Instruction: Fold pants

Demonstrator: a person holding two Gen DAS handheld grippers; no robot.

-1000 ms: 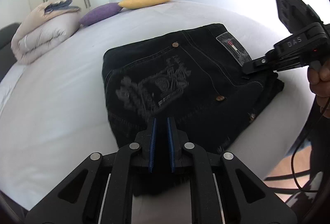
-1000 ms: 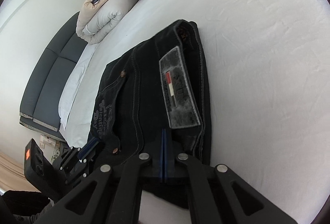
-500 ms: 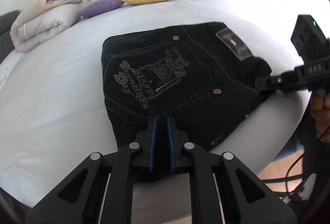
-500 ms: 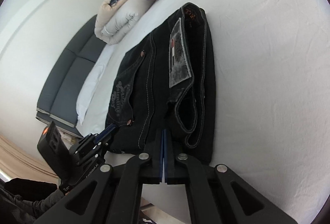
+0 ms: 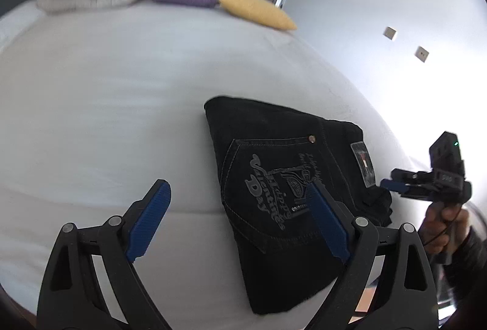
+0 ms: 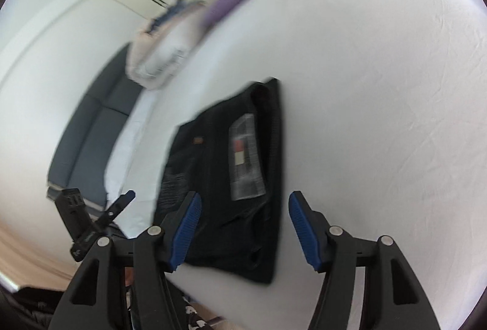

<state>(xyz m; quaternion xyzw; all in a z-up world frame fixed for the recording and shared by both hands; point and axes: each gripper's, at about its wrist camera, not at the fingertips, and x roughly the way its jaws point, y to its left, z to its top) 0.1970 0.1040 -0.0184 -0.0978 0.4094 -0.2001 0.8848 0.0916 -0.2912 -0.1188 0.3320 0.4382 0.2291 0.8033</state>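
Pants [image 5: 283, 196], black, lie folded on the bed [image 5: 106, 105]; both grippers' jaws are opening, empty.

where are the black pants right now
The folded black pants lie on the white bed near its front edge, right of centre in the left wrist view, far from the yellow pillow at the head.
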